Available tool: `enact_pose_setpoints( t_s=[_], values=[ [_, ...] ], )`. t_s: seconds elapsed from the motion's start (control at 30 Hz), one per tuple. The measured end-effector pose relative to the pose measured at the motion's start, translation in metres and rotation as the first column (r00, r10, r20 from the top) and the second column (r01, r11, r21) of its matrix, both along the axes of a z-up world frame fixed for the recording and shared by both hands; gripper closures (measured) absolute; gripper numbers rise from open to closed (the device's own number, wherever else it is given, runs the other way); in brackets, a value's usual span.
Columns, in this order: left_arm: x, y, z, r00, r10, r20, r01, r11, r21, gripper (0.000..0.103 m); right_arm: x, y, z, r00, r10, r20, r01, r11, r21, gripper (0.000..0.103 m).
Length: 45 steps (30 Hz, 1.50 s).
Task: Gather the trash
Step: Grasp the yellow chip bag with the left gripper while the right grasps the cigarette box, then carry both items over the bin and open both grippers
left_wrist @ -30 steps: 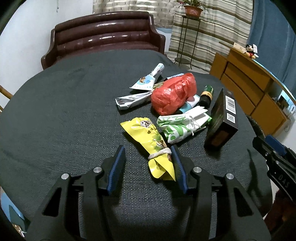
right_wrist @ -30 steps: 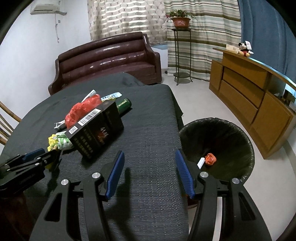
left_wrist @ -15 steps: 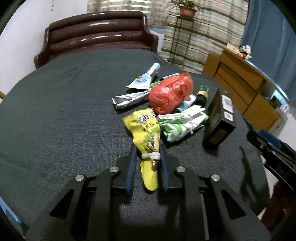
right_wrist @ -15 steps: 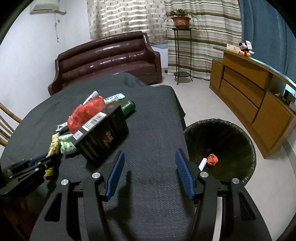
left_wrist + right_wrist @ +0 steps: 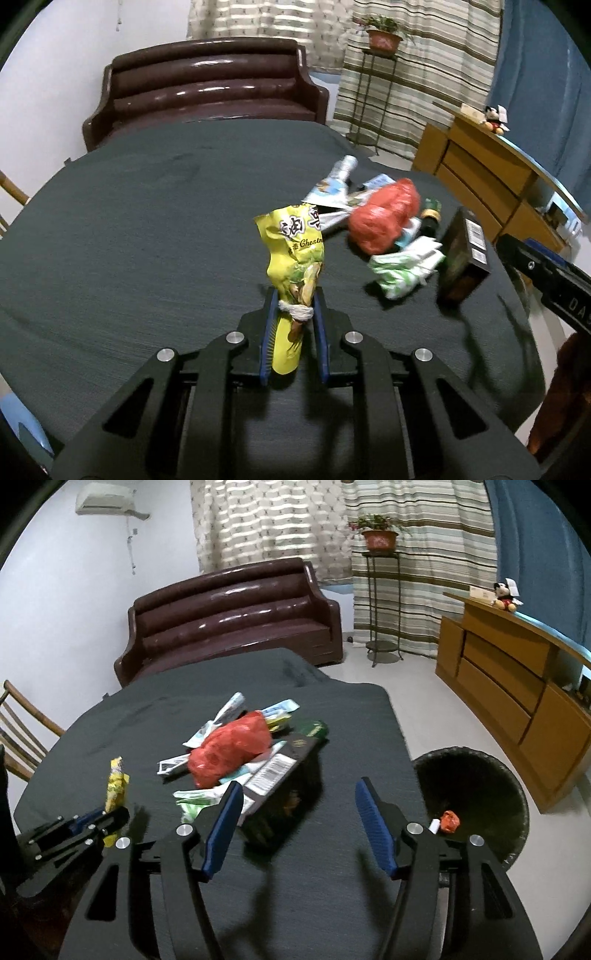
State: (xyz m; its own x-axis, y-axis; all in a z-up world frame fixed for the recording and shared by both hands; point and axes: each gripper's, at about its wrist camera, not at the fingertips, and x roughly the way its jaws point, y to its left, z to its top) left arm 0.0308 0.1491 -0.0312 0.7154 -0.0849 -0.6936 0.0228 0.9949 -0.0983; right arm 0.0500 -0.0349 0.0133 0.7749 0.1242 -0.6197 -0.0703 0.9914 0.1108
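Yellow packet [image 5: 295, 254]: lifted off the table since a second ago, left gripper [image 5: 294, 295] closing on its tied neck. Right gripper [image 5: 299, 794]: jaws opening, empty; black box [image 5: 284, 786] just ahead, bin [image 5: 517, 797] right.

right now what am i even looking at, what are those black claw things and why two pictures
Those are two hand-held grippers, each carrying a wide-angle camera that looks along its fingers, hence two pictures. The left gripper is closing its jaws on a yellow snack bag, raised off the dark table. The right gripper is opening, with nothing between its jaws, near a black box. More trash lies piled there, including a red plastic bag. A black bin stands on the floor beside the table.
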Motion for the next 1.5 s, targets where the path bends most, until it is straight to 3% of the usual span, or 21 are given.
enact_pose_setpoints(
  t_s=[0.23, 0.53, 0.77, 0.83, 0.97, 1.17, 1.5],
  values=[
    [0.002, 0.035, -0.001, 0.998, 0.062, 0.002, -0.062, 0.998, 0.02, 0.085, 0.017, 0.023, -0.011, 0.999, -0.01, -0.05, 0.01, 1.0, 0.0, 0.037],
    [0.006, 0.046, -0.009, 0.998, 0.063, -0.016, -0.063, 0.998, 0.007, 0.085, 0.019, 0.022, -0.021, 0.994, -0.068, -0.084, 0.063, 0.996, -0.064, 0.037],
    [0.01, 0.043, -0.011, 0.998, 0.055, -0.02, -0.055, 0.998, 0.005, 0.085, 0.017, 0.016, -0.024, 0.993, -0.07, -0.096, 0.064, 0.996, -0.067, 0.049],
    [0.01, 0.043, -0.011, 0.998, 0.055, -0.019, -0.055, 0.998, 0.007, 0.085, 0.018, 0.015, -0.025, 0.993, -0.06, -0.097, 0.054, 0.997, -0.06, 0.056],
    [0.011, 0.043, -0.011, 0.998, 0.054, -0.023, -0.054, 0.999, 0.006, 0.085, 0.019, 0.016, -0.026, 0.994, -0.024, -0.107, 0.019, 0.999, -0.047, 0.079],
    [0.014, 0.036, -0.01, 0.999, 0.04, -0.024, -0.04, 0.999, 0.0, 0.085, 0.013, 0.018, -0.025, 0.996, 0.009, -0.092, -0.015, 0.998, -0.066, 0.08],
    [0.011, 0.003, 0.006, 0.999, -0.027, 0.025, 0.027, 1.0, -0.014, 0.085, 0.002, -0.004, -0.013, 0.999, -0.018, -0.038, 0.015, 0.998, -0.057, 0.08]
  ],
)
